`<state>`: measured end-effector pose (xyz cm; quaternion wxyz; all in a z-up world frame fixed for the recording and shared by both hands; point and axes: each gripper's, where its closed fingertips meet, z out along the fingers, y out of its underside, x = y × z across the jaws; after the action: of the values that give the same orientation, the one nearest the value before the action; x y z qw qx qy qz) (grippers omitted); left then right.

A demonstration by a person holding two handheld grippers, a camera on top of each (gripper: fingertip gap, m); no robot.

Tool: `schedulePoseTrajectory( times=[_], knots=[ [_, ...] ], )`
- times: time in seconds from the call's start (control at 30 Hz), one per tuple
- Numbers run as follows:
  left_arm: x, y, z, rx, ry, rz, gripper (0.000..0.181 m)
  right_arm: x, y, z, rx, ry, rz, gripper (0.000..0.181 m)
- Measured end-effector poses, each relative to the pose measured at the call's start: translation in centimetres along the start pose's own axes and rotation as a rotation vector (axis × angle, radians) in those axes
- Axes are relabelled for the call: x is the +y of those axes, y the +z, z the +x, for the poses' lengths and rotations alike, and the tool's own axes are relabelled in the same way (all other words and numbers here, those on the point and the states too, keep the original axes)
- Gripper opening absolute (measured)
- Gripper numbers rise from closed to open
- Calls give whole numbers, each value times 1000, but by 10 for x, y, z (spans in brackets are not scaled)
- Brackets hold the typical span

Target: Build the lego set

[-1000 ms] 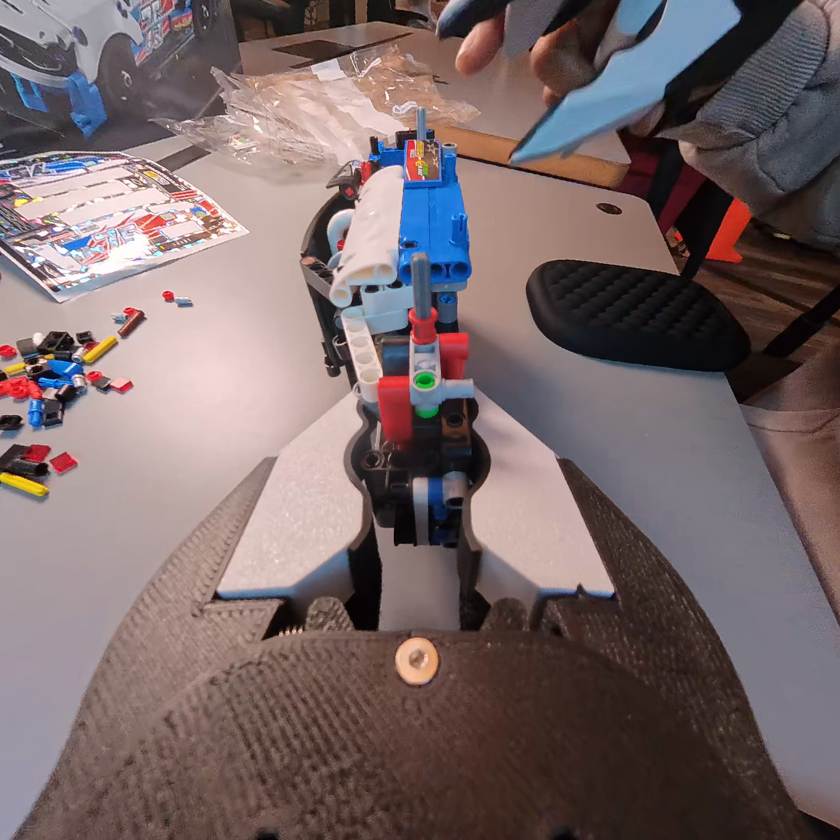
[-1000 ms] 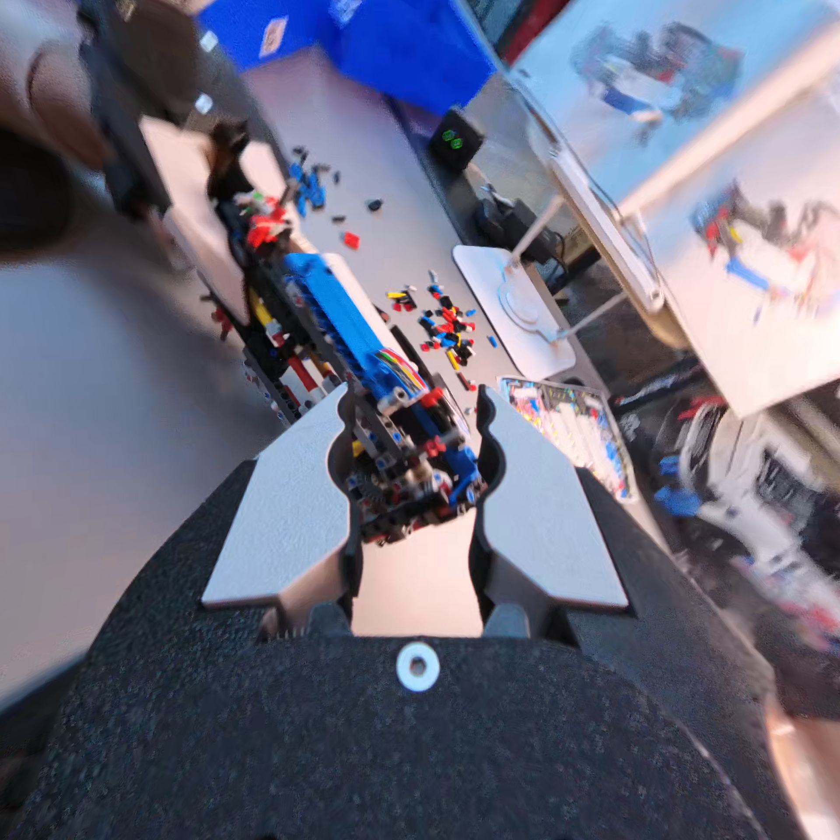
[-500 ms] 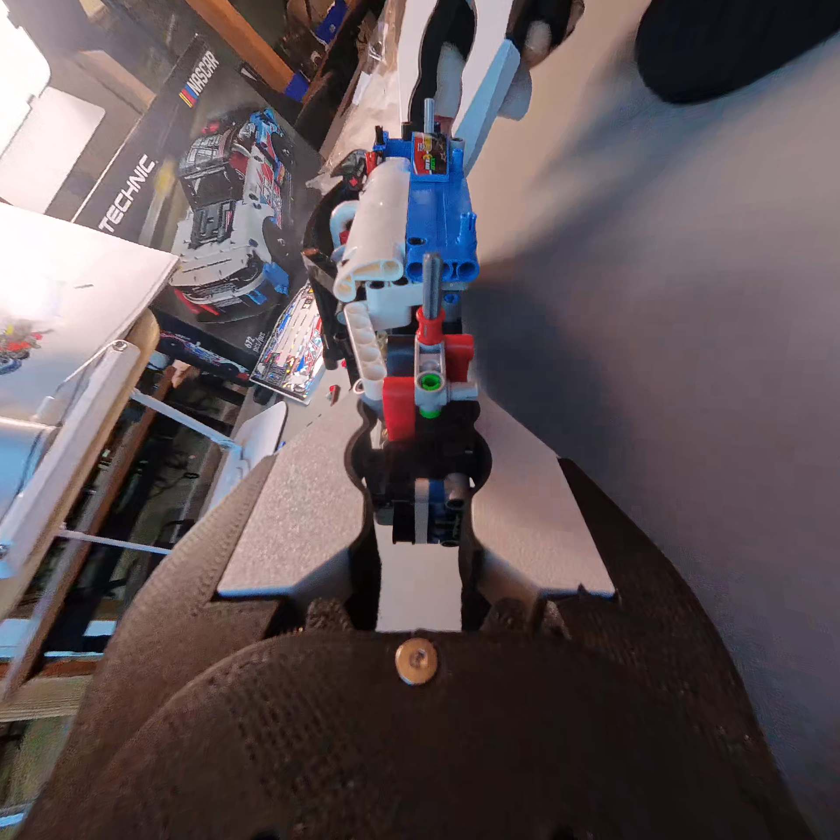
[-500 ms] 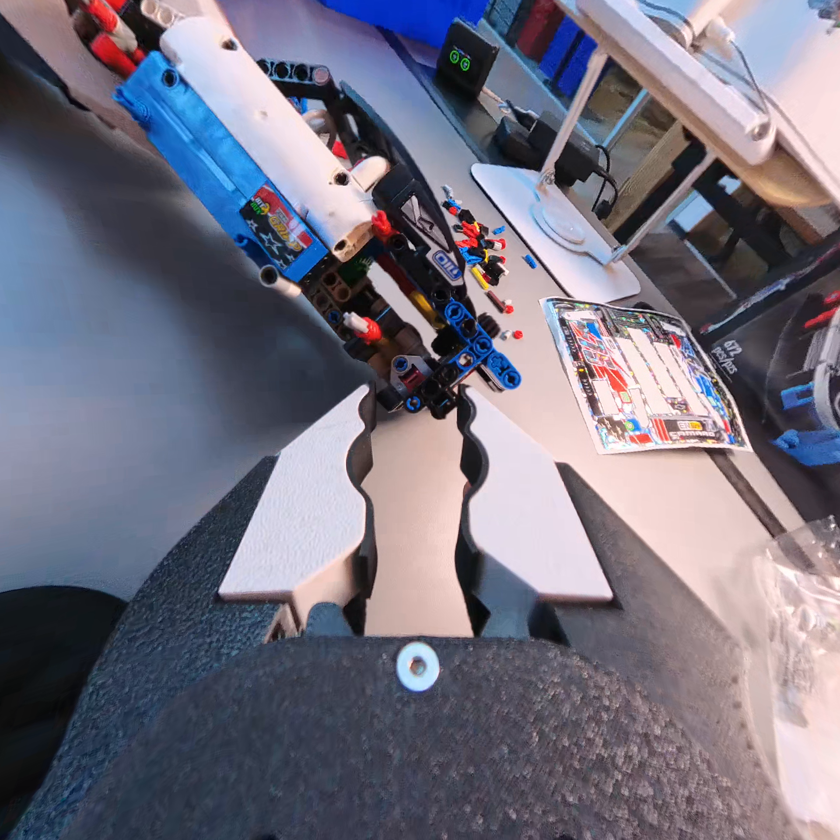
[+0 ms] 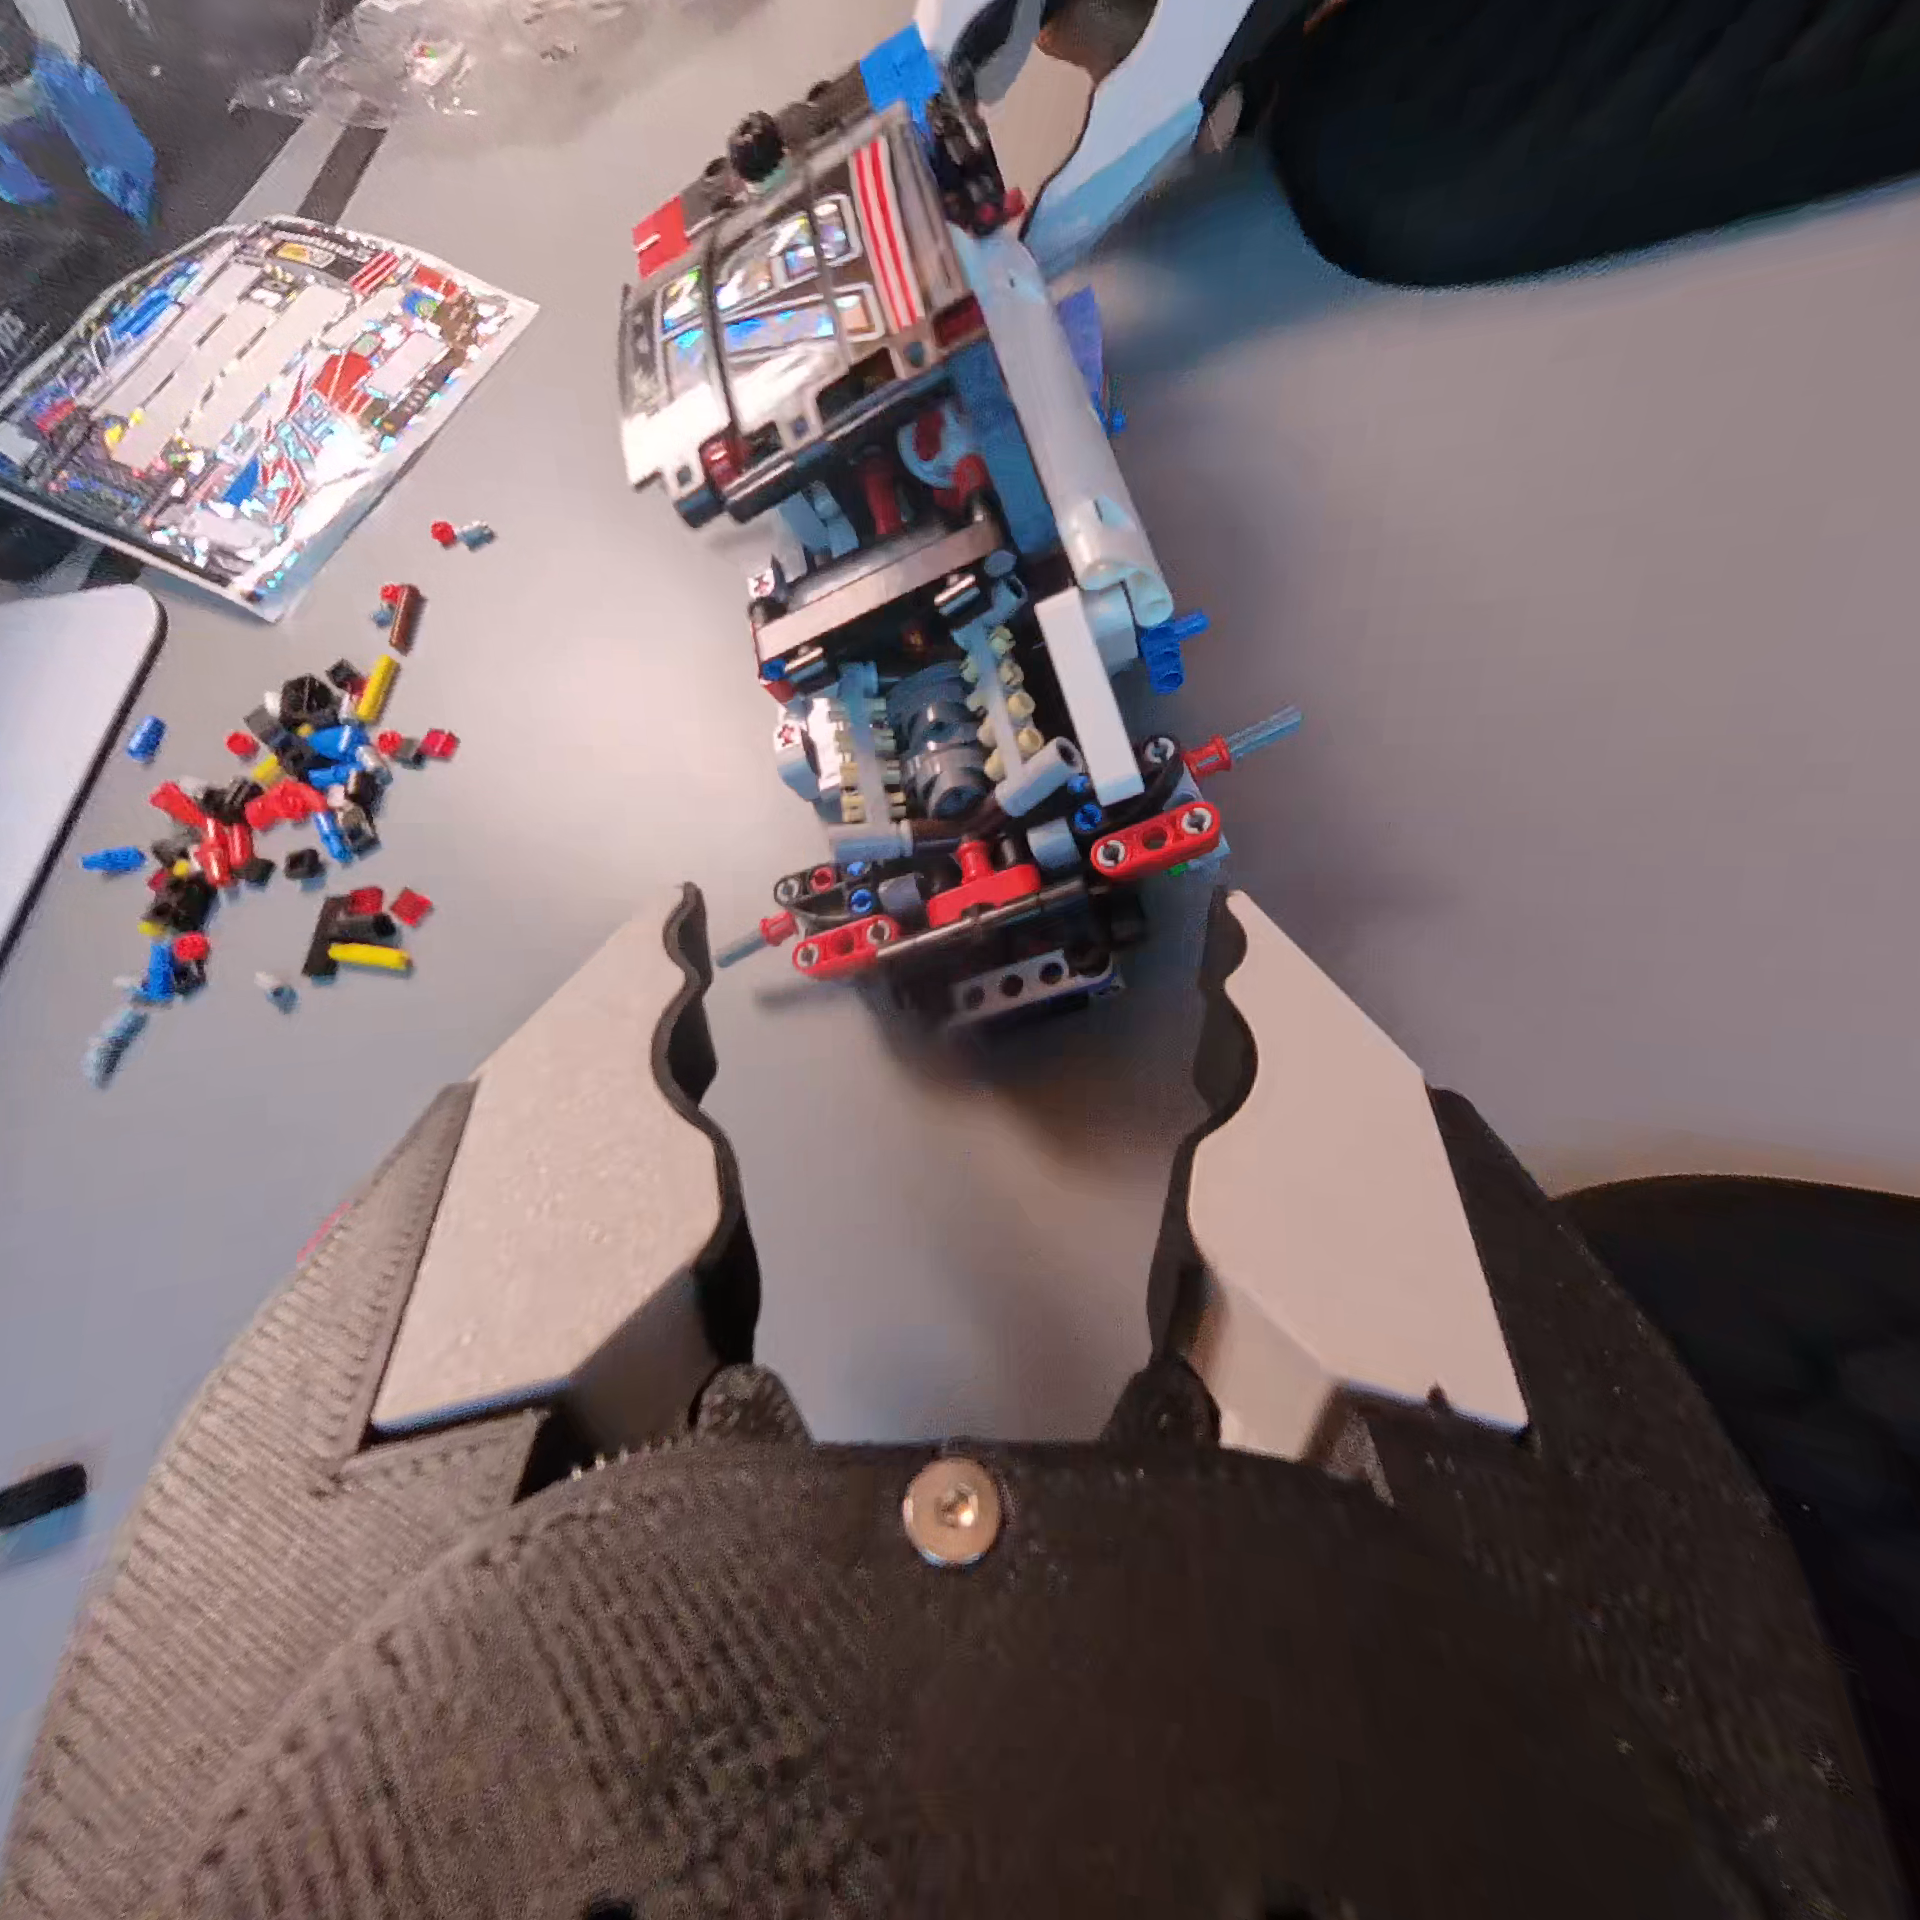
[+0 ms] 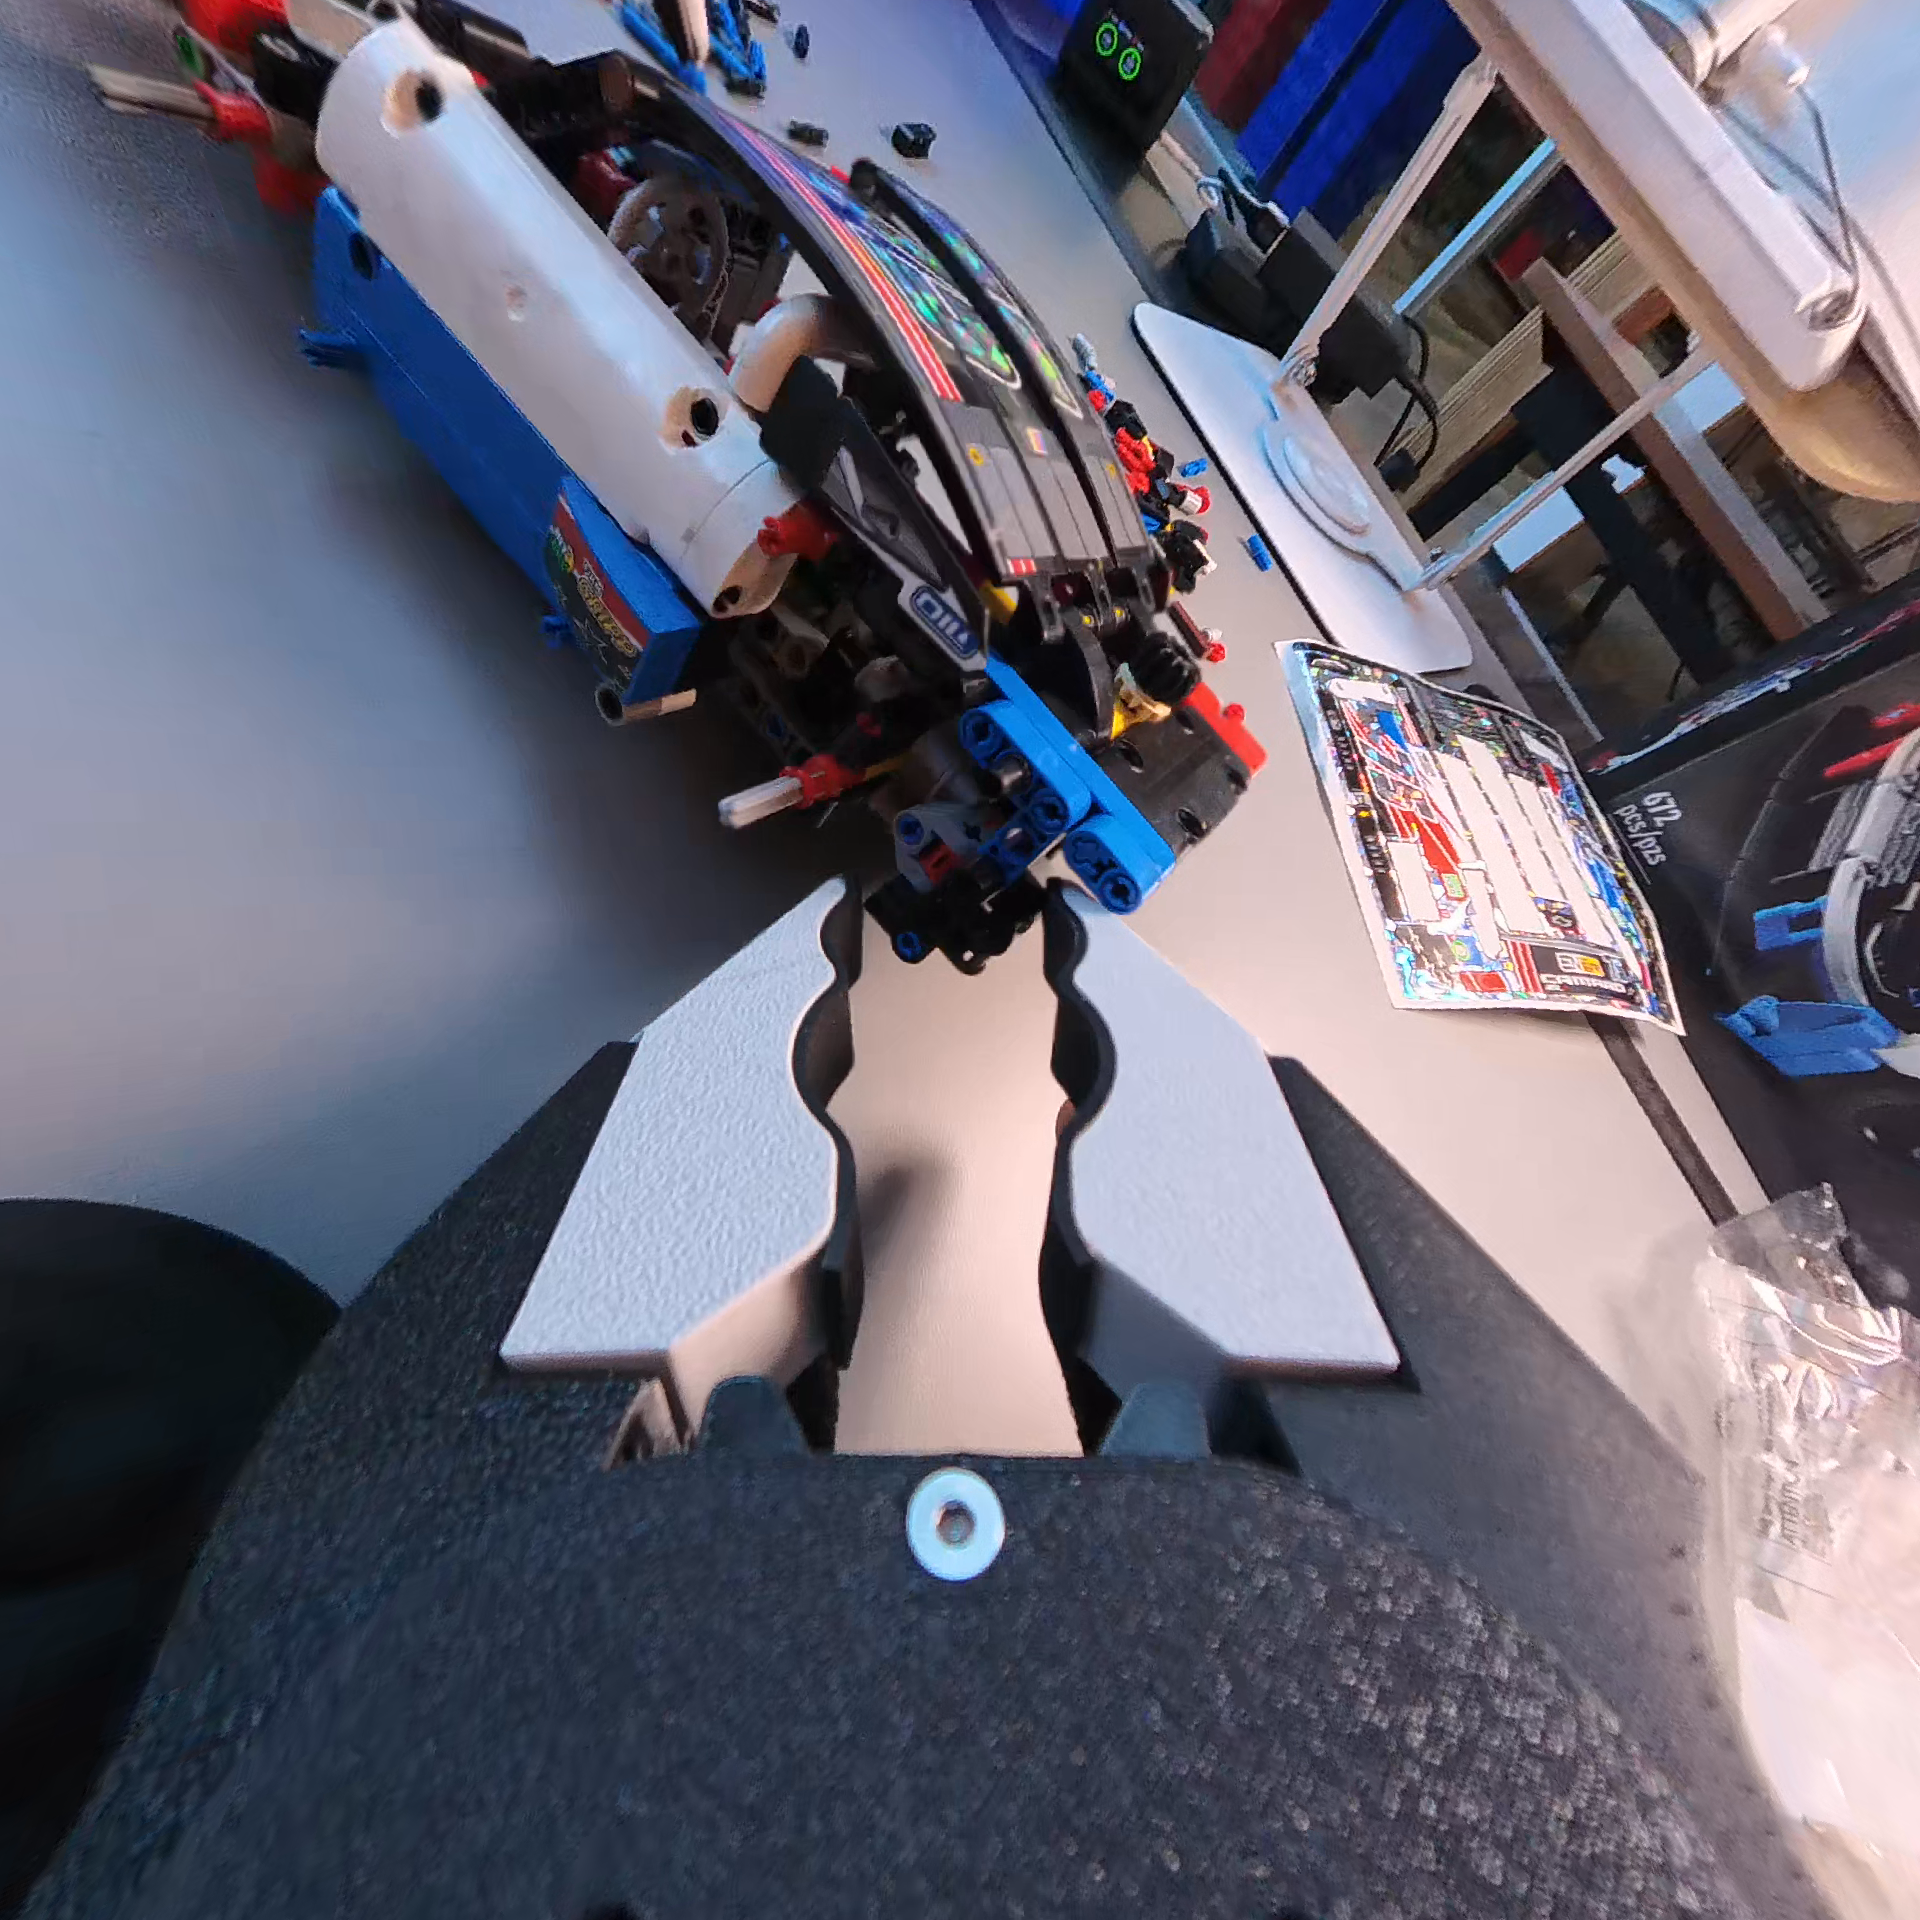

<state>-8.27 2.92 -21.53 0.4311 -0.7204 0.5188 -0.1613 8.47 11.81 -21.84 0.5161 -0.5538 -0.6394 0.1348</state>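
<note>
I am looking along my left gripper [image 5: 954, 935], whose jaws are standing wide apart with nothing between them; the lego car [image 5: 914, 540] is lying on the grey table [image 5: 1507, 675] just ahead of the tips, its open front end with red beams facing me. My right gripper [image 6: 951, 914] is pinching the black pieces at the car's other end, jaws narrowed onto them. A scatter of loose pieces [image 5: 270, 821] is lying to the left, well apart from the car, with a shiny sticker sheet [image 5: 249, 395] beyond it. A crumpled plastic bag [image 6: 1808, 1382] is sitting by my right gripper.
</note>
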Motion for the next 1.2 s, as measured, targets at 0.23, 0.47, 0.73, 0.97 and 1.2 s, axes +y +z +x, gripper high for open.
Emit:
schedulePoseTrajectory(
  times=[0.23,0.47,0.73,0.97,1.2],
  knots=[
    [-7,-17,-3,68,-248,157,92,10,-27,5,-88,140,-49,38],
    [7,12,7,35,-179,1,79,-15,-31,41,-43,313,125,58],
    [8,5,-15,-34,-253,64,69,-39,-4,67,-2,278,169,57],
    [-1,12,-10,43,-312,96,82,-14,-5,63,-105,452,178,62],
    [-2,16,-25,40,-272,106,68,-9,-1,33,-202,420,120,48]
  ],
)
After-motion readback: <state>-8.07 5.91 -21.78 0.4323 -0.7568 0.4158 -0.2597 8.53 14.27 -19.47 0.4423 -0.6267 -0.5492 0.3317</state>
